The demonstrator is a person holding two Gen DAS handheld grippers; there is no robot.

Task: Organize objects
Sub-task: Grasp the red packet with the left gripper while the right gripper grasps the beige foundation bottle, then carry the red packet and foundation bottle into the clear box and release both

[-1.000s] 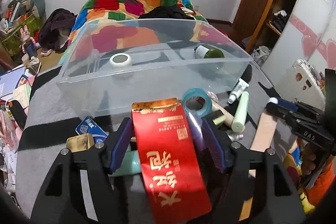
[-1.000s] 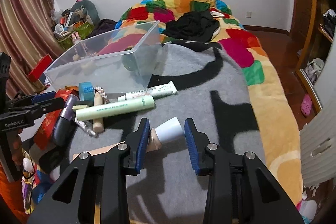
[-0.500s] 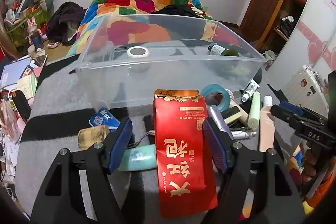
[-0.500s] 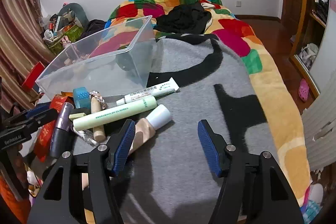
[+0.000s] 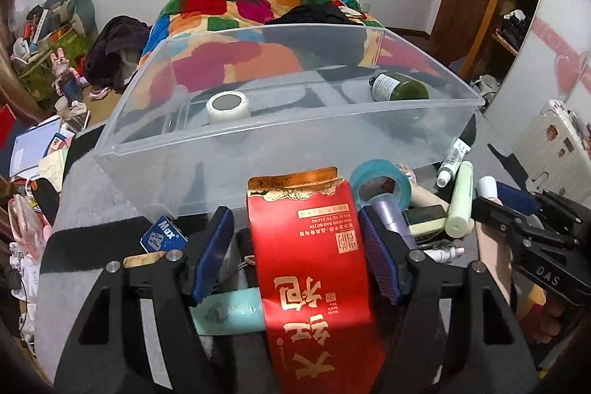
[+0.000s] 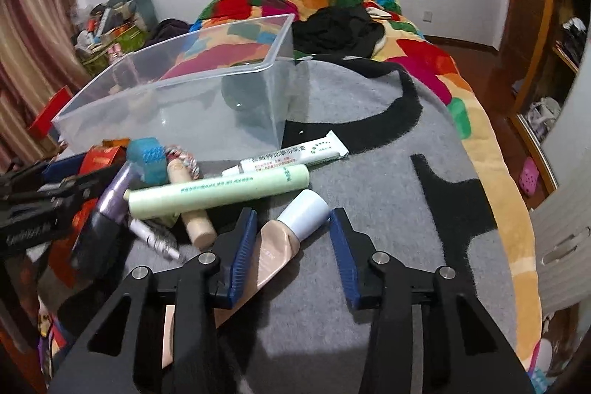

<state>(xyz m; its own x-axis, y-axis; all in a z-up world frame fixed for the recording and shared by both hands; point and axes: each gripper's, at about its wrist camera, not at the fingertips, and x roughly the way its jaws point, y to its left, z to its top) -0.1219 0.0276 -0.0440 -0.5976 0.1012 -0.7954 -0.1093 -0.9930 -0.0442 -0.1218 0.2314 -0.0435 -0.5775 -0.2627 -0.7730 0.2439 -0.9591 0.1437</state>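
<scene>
Left wrist: left claw (image 5: 295, 253) spread around red packet (image 5: 314, 268); blue "Max" box (image 5: 161, 234); right claw (image 6: 291, 246) released.

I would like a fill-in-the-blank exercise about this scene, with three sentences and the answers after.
1. The left claw straddles a ____ packet.
2. A dark green ____ lies inside the clear bin.
3. The right claw is open around a beige tube with a ____ cap.

Answers: red; bottle; white

"Max" on blue packet (image 5: 161, 236) (white letters), "DAS" on right hand-held gripper (image 5: 517, 209)
</scene>
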